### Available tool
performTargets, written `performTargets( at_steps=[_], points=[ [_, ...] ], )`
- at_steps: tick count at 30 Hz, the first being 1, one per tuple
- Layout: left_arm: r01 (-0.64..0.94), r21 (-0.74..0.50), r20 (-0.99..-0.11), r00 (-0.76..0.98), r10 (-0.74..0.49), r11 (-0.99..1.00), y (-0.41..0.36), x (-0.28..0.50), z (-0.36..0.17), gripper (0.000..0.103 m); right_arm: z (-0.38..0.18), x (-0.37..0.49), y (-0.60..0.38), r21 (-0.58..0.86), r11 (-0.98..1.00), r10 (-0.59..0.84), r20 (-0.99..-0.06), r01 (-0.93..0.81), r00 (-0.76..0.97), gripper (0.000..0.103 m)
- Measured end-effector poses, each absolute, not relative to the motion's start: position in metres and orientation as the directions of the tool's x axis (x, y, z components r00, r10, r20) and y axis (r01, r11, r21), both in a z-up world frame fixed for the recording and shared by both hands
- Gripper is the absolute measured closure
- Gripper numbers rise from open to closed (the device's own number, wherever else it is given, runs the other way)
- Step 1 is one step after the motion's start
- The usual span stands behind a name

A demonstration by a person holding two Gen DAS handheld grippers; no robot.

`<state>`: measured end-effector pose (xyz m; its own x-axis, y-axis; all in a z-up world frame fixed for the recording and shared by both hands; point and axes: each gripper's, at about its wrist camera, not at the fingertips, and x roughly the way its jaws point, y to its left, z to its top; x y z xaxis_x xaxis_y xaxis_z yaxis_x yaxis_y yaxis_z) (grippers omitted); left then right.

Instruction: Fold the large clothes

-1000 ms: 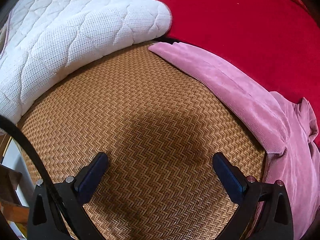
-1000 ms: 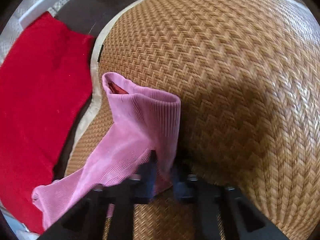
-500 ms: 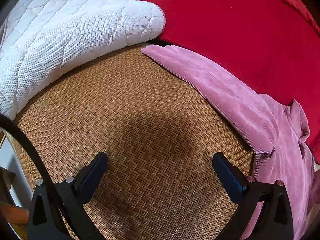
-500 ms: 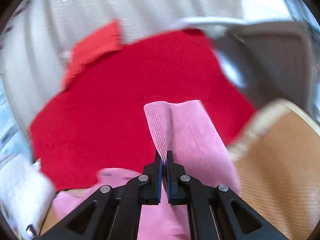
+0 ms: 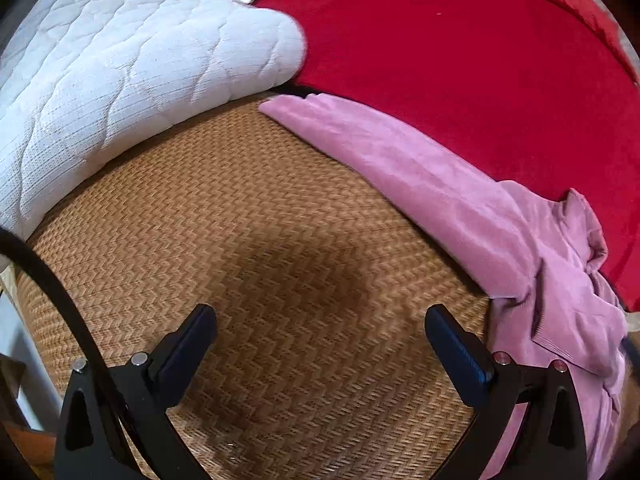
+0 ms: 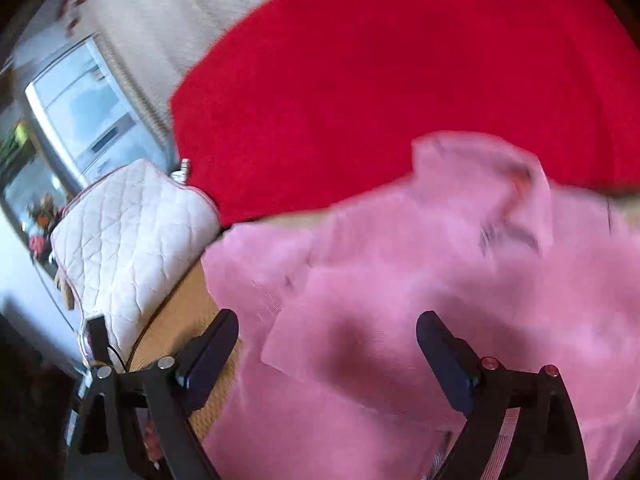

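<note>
A pink corduroy garment lies on the woven mat, its sleeve stretched toward the upper left and its body bunched at the right. My left gripper is open and empty above bare mat, left of the garment. In the right wrist view the same garment fills the lower frame, blurred, with a sleeve end lying on its body. My right gripper is open above it and holds nothing.
A white quilted pad covers the mat's upper left; it also shows in the right wrist view. A red blanket lies beyond the garment, and shows too in the right wrist view. A window is at the far left.
My right gripper was shut on the pink sleeve; it swung the sleeve over onto the garment's body and has opened, letting it go. The left gripper drifted slightly; the garment bunched more at the right.
</note>
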<state>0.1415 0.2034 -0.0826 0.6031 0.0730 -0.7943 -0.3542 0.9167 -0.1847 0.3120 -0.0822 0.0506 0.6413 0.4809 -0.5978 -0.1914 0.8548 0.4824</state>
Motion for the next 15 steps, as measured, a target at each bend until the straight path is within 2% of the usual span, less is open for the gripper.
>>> performTargets(
  at_steps=[4,9,12,15],
  points=[
    [-0.284,-0.218,-0.75,0.661,0.026,0.934,0.188,0.137,-0.07,0.0,0.025,0.262,-0.127,0.56,0.818,0.486,-0.557,-0.127,0.673,0.01],
    [-0.043,-0.272,-0.698,0.696,-0.167,0.961,0.136,0.137,-0.033,0.0,-0.011,0.184,-0.206,0.67,0.741,0.482,-0.486,-0.043,0.729,0.01],
    [0.093,-0.285,-0.7,0.659,-0.273,0.954,0.093,0.156,-0.011,0.0,-0.023,0.175,-0.228,0.717,0.696,0.515,-0.458,-0.042,0.725,0.01],
    [0.164,-0.264,-0.712,0.631,-0.307,0.95,0.061,0.179,-0.005,0.0,-0.041,0.166,-0.238,0.774,0.632,0.537,-0.401,-0.039,0.742,0.01]
  ],
)
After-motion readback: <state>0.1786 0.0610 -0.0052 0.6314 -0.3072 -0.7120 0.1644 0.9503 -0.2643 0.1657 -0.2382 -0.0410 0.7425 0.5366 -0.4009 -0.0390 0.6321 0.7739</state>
